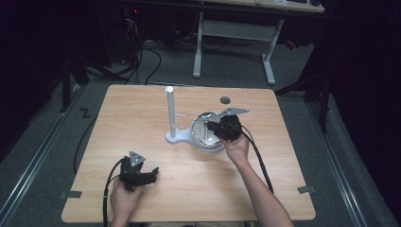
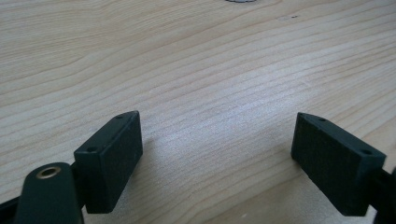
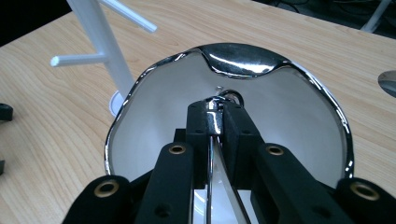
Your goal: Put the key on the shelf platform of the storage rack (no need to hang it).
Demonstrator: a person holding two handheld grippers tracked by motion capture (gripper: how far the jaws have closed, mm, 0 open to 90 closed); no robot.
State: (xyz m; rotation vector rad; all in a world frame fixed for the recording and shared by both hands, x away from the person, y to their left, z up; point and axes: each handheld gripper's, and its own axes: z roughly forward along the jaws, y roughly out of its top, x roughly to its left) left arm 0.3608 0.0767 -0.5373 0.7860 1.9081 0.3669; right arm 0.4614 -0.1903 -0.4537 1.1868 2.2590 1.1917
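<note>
A shiny metal cup (image 1: 204, 137) rests on the wooden table (image 1: 142, 109), right beside the base of a white peg stand (image 1: 170, 113). My right gripper (image 1: 215, 126) is at the cup. In the right gripper view its jaws are pressed together on a thin metal strip at the near rim of the cup (image 3: 233, 60), which looks like the handle, with the right gripper (image 3: 215, 109) over the cup's mouth. My left gripper (image 1: 150, 174) hovers low near the table's front left. The left gripper (image 2: 217, 140) is open, with bare wood between its jaws.
The stand (image 3: 105, 42) has thin white pegs sticking out sideways. A small dark round disc (image 1: 225, 100) lies behind the cup, also seen as the disc (image 3: 387, 81) at the right edge. Desk legs and cables are on the floor beyond the table.
</note>
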